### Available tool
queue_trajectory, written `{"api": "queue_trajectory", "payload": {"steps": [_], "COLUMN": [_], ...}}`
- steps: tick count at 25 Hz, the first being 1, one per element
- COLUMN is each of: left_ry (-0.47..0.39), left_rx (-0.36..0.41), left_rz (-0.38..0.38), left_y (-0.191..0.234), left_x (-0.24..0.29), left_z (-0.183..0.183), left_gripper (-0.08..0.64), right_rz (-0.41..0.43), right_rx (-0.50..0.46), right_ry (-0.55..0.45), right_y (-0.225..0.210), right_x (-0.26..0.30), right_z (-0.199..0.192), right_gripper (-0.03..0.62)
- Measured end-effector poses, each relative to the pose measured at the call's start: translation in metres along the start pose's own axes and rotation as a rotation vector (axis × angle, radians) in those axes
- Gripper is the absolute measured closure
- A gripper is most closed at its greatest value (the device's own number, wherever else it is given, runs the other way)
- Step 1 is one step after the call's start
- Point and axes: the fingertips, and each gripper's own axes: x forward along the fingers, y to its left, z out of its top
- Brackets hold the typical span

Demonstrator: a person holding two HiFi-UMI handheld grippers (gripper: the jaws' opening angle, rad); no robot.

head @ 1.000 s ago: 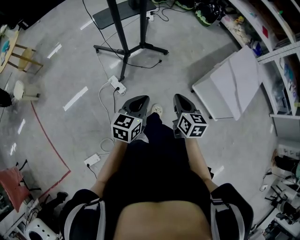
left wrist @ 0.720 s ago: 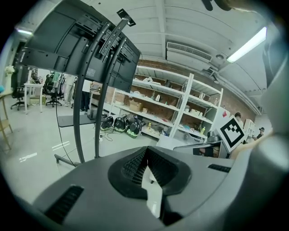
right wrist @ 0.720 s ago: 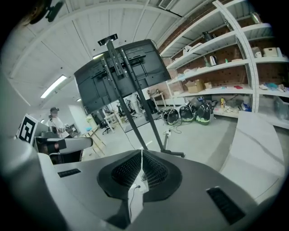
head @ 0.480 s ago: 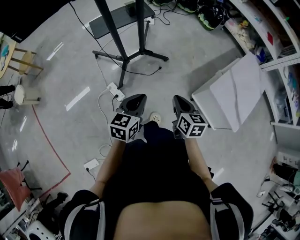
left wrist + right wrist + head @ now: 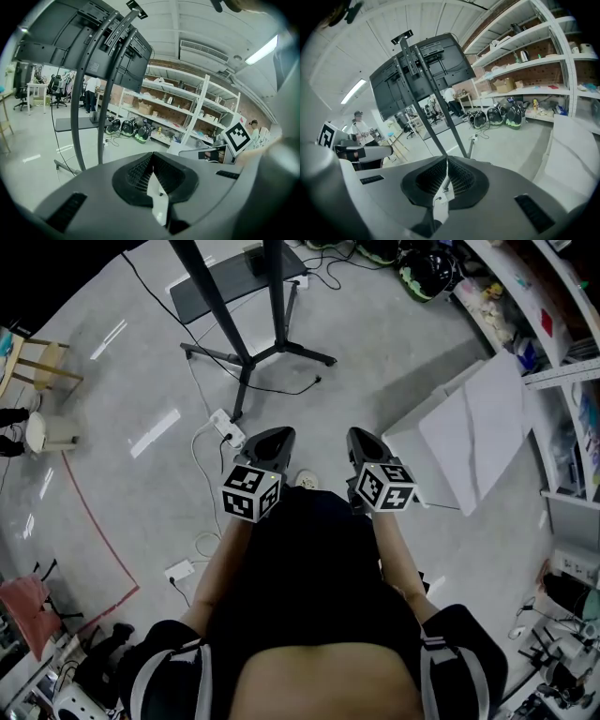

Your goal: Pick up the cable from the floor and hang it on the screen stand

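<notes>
Left gripper (image 5: 271,436): it is hovering above the floor ahead of the person's left forearm; in the left gripper view (image 5: 151,157) its jaws are meeting at the tips and gripping nothing

Right gripper (image 5: 365,438): it is hovering level with the left one, well apart from the cable; in the right gripper view (image 5: 446,160) its jaws are pressing together with nothing between them

Cable (image 5: 196,448): white; it is lying on the grey floor, looping from a power strip (image 5: 231,429) near the stand's feet to a second power strip (image 5: 181,569) nearer the person; neither gripper is touching it

Screen stand (image 5: 273,298): black; it is standing on spread feet ahead of both grippers; its poles are rising in front of the left gripper (image 5: 78,112) and carrying a dark screen (image 5: 423,70)

Black cord (image 5: 281,386): it is trailing across the floor by the stand's feet

Shelves (image 5: 553,324): they are lining the right side, with a white panel (image 5: 473,432) sitting in front of them
</notes>
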Motion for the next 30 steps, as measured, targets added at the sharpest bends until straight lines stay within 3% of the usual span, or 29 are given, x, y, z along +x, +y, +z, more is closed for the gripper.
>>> {"api": "queue_trajectory", "payload": {"steps": [11, 21, 30], "left_ry": [0.051, 0.074, 0.134], "left_rx": [-0.036, 0.026, 0.048], "left_rz": [-0.016, -0.096, -0.17], "left_y": [0.018, 0.056, 0.094], "left_x": [0.025, 0.078, 0.138], "left_z": [0.008, 0.059, 0.078], "left_gripper": [0.552, 0.552, 0.552], "right_rz": [-0.022, -0.064, -0.093], "right_rx": [0.059, 0.076, 0.104], "right_ry": [0.03, -0.025, 0.008], "right_y": [-0.007, -0.022, -0.046], "right_x": [0.029, 0.077, 0.131], "right_z": [0.01, 0.07, 0.089], "right_gripper": [0.568, 0.568, 0.568]}}
